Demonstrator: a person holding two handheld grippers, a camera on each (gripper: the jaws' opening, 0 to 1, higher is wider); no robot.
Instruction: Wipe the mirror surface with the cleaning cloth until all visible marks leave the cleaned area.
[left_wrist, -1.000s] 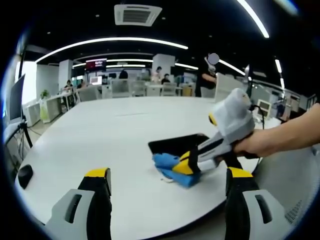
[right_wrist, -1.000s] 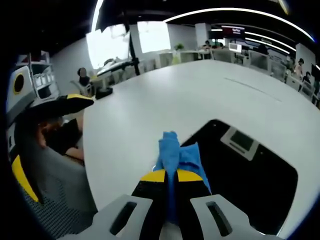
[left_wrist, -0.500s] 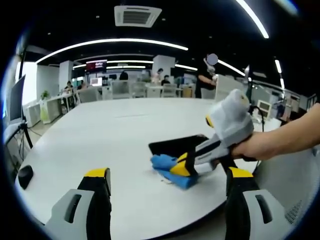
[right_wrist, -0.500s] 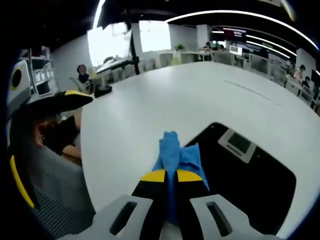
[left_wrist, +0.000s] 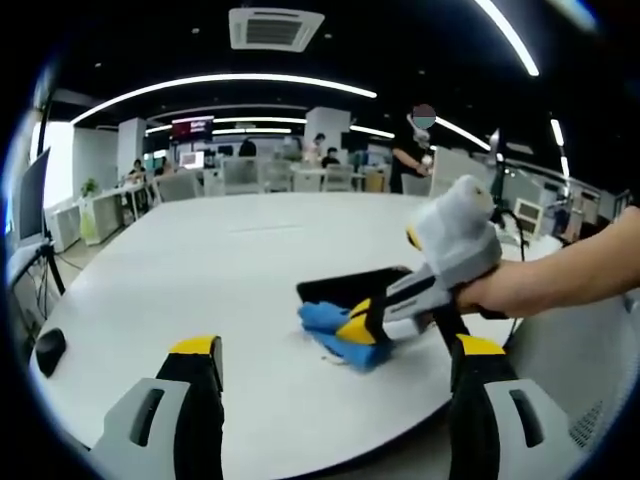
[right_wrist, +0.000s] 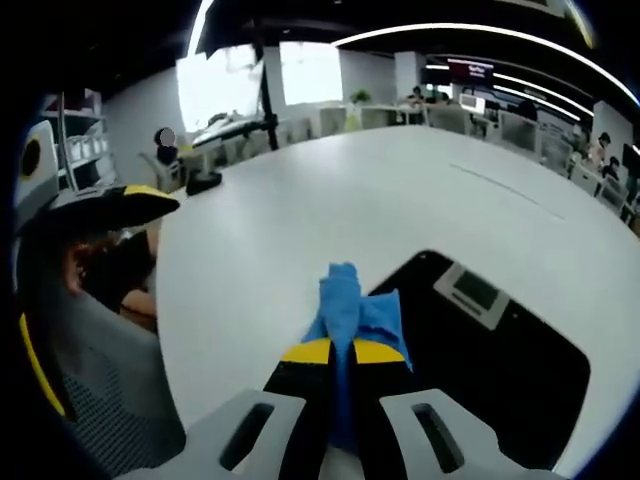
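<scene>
Two hand-held grippers, right hand-held gripper (right_wrist: 334, 352) pinching blue cloth (right_wrist: 345, 305) at mirror (right_wrist: 490, 350) edge, left hand-held gripper (left_wrist: 330, 348) spread, hovering.

Grey grippers, black jaws, yellow tips

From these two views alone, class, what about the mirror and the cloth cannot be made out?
- Marks on the mirror: right gripper view, dark reflection hides them; too small in the left gripper view.
- Mirror's near corner: covered by the blue cloth.
- Cloth's lower part: hidden between the right gripper jaws.
- Mirror's right side in the left gripper view: behind the right gripper.
</scene>
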